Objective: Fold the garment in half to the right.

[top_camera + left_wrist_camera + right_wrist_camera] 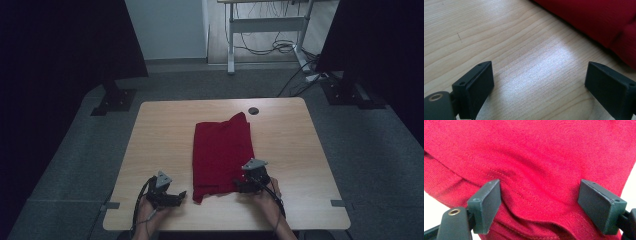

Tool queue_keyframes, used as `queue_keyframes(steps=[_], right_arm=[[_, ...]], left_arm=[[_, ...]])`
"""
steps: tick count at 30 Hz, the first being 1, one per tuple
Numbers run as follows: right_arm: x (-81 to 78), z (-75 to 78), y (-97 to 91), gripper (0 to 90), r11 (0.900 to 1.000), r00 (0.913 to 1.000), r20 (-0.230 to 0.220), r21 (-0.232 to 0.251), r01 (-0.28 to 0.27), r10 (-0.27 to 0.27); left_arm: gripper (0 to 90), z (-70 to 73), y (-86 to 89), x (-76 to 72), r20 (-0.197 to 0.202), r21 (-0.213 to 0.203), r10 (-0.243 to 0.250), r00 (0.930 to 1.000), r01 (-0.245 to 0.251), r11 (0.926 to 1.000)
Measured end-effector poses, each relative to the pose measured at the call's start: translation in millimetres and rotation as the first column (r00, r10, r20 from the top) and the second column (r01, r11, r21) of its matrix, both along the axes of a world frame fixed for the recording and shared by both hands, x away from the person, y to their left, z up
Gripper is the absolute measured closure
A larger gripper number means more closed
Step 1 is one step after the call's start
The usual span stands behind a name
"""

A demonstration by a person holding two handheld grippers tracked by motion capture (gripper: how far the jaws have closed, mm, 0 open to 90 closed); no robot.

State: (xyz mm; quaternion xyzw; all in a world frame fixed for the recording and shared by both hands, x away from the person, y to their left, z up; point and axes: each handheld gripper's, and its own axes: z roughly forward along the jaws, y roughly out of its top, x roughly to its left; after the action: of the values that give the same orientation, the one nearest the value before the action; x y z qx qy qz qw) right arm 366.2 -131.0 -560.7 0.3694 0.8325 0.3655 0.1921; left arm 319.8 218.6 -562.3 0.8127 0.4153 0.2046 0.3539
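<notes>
A red cloth (222, 150) lies folded in a tall rectangle at the middle of the wooden table (150, 130). My left gripper (176, 196) rests near the table's front edge, just left of the cloth's near left corner, pointing toward it. Its jaws (540, 75) stand open over bare wood, with the red cloth (599, 20) ahead at the upper right. My right gripper (240, 184) is at the cloth's near right corner. It is open (539, 195) over the red cloth (536, 152), its pads apart on either side of a stitched hem fold.
A small dark round hole (254, 110) sits in the tabletop behind the cloth. Dark stands (115, 97) flank the table on the floor. A desk frame with loose cables (270, 45) stands far behind.
</notes>
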Motion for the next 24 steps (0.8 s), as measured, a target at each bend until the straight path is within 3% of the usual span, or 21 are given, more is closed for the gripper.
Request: queue_keyframes(steps=[3, 5, 11, 15, 24], right_arm=[[3.0, 0.2, 0.4, 18.9, 1.0000, 1.0000, 0.000, -0.001, 0.000, 0.000], [23.0, 1.8, 2.8, 18.9, 1.0000, 1.0000, -0.005, -0.005, -0.002, 0.002], [30.7, 1.2, 3.6, 18.8, 1.0000, 1.0000, 0.004, 0.002, 0.000, 0.000], [29.3, -0.7, 2.2, 17.9, 0.9999, 0.9997, 0.023, 0.013, -0.008, 0.008], [27.1, 2.7, 3.3, 16.1, 0.9998, 0.9997, 0.016, 0.003, -0.020, 0.020]], left_arm=[[7.0, -0.1, -1.1, -0.1, -0.002, 0.001, 0.010, 0.9999, -0.010, 0.9999], [1.9, -0.7, -3.1, 0.6, -0.016, 0.010, -0.008, 0.9998, 0.008, 0.9999], [1.6, -0.7, -3.4, 0.3, -0.016, 0.010, -0.001, 0.9999, 0.001, 1.0000], [1.5, -0.7, -3.4, 0.5, -0.016, 0.010, -0.002, 0.9999, 0.002, 0.9999], [1.6, -0.7, -3.4, 0.5, -0.016, 0.010, -0.002, 0.9999, 0.002, 1.0000]])
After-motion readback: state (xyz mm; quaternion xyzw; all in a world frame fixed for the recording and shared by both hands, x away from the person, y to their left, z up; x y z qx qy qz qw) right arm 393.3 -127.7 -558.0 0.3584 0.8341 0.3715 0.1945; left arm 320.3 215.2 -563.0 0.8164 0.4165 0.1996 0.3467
